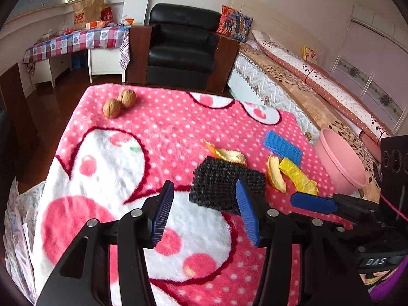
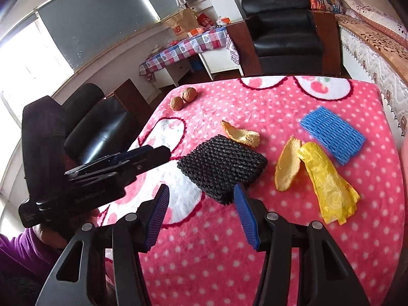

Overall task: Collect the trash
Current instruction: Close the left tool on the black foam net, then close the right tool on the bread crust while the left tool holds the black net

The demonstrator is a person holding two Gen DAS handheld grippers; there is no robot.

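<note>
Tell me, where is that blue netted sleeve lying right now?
The blue foam net lies on the pink dotted blanket, far right in the right wrist view, just beyond the yellow wrapper and near the pink bowl.

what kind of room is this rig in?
Most likely a lived-in bedroom at home: a bed with a long pillow along one wall, a black armchair, and a side table under a checked cloth. The trash lies on a pink dotted blanket.

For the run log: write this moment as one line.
left gripper open, empty | right gripper open, empty | black foam net on blanket
</note>
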